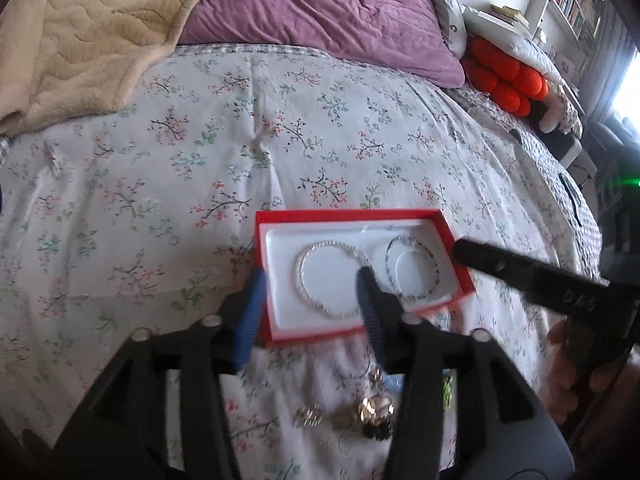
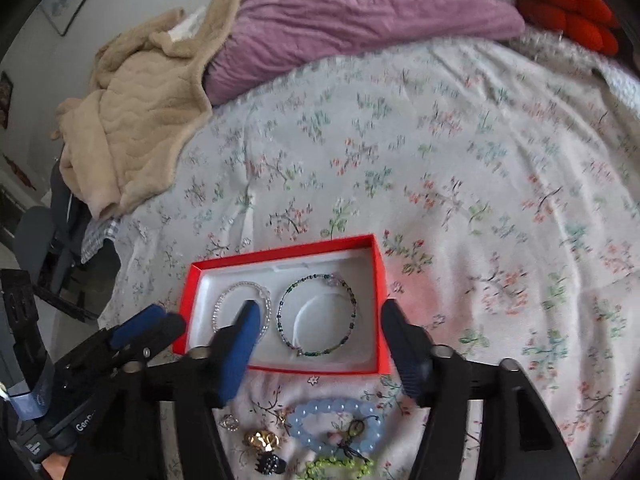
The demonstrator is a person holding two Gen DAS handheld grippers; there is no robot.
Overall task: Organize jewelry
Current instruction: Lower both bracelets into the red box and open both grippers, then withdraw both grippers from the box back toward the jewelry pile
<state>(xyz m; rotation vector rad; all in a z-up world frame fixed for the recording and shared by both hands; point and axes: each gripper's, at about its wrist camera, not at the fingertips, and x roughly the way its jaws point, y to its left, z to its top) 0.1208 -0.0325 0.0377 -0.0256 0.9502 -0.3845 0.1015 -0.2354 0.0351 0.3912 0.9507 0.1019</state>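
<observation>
A red box (image 1: 456,242) (image 2: 378,264) with a white lining lies on the flowered bedspread. In it lie a clear beaded bracelet (image 1: 312,252) (image 2: 230,290) and a dark green beaded bracelet (image 1: 430,256) (image 2: 316,278). My left gripper (image 1: 310,284) is open and empty over the box's near left part. My right gripper (image 2: 318,314) is open and empty, straddling the box's near edge. On the bedspread in front of the box lie a pale blue bead bracelet (image 2: 316,410), a green bead bracelet (image 2: 340,467), gold earrings (image 1: 370,410) (image 2: 262,440) and a black piece (image 2: 272,465).
A purple pillow (image 1: 340,12) (image 2: 360,12) and a beige blanket (image 1: 88,40) (image 2: 132,120) lie at the head of the bed. Orange cushions (image 1: 504,76) (image 2: 568,4) sit at the far right. The bed's left edge drops to chairs (image 2: 36,232).
</observation>
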